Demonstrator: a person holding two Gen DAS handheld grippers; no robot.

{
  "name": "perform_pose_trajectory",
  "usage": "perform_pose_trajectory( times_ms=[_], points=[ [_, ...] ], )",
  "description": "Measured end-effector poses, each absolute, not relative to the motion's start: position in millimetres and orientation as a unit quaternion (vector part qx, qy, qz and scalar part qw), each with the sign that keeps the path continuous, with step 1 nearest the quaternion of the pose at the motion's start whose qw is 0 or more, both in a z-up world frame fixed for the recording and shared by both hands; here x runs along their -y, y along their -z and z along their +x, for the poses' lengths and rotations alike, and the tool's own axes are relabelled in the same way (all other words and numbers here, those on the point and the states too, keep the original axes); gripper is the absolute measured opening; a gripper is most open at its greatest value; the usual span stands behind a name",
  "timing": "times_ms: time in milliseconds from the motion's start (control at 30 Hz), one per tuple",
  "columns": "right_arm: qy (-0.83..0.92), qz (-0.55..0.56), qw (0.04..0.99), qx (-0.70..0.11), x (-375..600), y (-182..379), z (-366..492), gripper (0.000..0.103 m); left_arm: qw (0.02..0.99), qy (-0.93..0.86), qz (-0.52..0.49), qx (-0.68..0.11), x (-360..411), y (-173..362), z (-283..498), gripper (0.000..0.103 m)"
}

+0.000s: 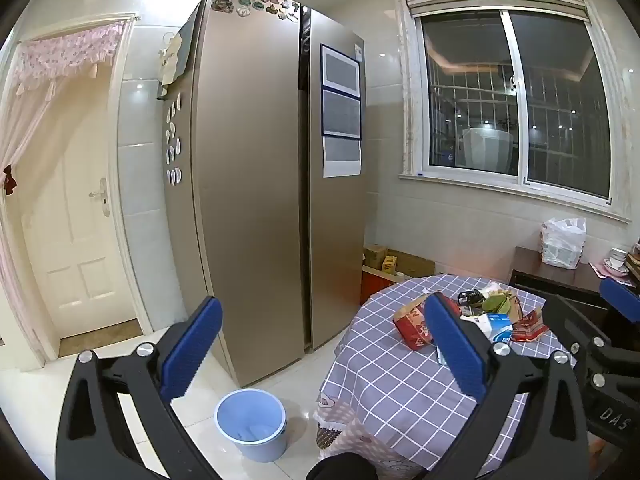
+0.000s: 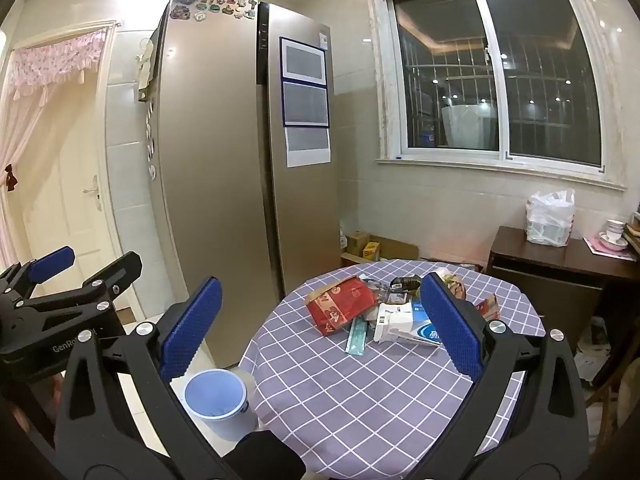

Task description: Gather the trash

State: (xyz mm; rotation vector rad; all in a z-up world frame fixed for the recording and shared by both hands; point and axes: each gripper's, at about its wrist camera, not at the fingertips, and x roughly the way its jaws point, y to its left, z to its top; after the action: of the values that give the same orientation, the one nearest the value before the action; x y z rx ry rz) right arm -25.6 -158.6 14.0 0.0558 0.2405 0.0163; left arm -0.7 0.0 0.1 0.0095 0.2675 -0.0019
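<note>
You are at the approach, both the left gripper and right gripper spread wide and empty, so next reach to the red packet on the table for the blue bucket.

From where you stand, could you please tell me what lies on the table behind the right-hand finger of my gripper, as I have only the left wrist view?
Observer: A flat teal packet lies on the checked tablecloth, just in front of the red paper bag.
Operator: Thank you. I see only the edge of the right gripper; is it carrying anything?
Observer: No. The right gripper is wide open, with nothing between its fingers.
</note>
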Motion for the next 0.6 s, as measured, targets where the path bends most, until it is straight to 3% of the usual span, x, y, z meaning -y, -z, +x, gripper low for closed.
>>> perform_pose_trajectory(
  times_ms=[600],
  points=[
    [-0.01, 0.025, 0.992, -0.12, 154.3, -16.7, -24.9, 0.097, 0.991, 0.001, 0.007, -0.134, 0.5, -3.8, -1.4, 0.099]
  ],
)
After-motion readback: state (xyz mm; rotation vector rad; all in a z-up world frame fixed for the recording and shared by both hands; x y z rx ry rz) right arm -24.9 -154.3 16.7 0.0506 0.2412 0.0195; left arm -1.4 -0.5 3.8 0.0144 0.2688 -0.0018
